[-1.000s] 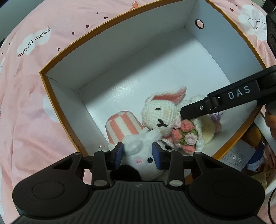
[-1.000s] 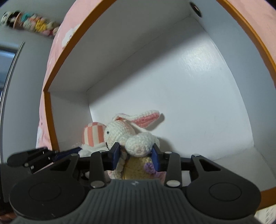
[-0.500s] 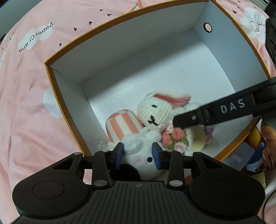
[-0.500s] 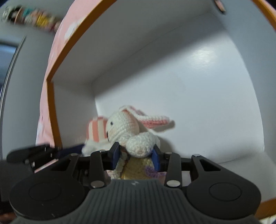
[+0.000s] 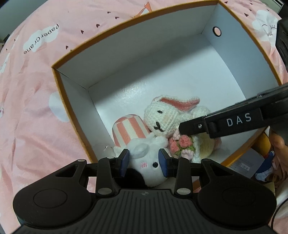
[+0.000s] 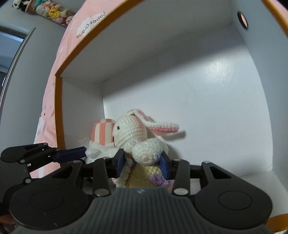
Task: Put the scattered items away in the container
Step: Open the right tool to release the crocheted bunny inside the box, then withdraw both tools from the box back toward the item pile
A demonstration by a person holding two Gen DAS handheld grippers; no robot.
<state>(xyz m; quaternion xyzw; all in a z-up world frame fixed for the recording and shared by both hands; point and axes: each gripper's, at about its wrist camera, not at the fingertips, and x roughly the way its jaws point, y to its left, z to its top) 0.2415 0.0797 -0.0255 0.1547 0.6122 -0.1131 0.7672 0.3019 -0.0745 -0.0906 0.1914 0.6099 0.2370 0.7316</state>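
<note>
A white box with an orange rim (image 5: 72,111) lies on a pink bedspread. In its near corner my left gripper (image 5: 144,160) is shut on a white plush toy (image 5: 147,165) with a pink-and-white striped hat (image 5: 129,131). My right gripper (image 6: 142,162) is shut on a crocheted white rabbit (image 6: 133,133) that has pink ears and holds a flower bouquet (image 5: 181,145). The rabbit (image 5: 162,117) leans against the plush toy, low over the box floor. The right gripper's finger (image 5: 225,124) crosses the left wrist view.
The pink bedspread (image 5: 32,108) surrounds the box. The box floor (image 5: 162,72) beyond the toys is bare white, with a round hole (image 5: 216,31) in the far wall. Papers and small items (image 5: 252,162) lie outside the near right rim. A row of small plush figures (image 6: 46,12) sits on a distant ledge.
Both grippers have sunk a little deeper into the box with their toys. The rabbit has shifted left against the plush toy, its ear now lying flatter.
</note>
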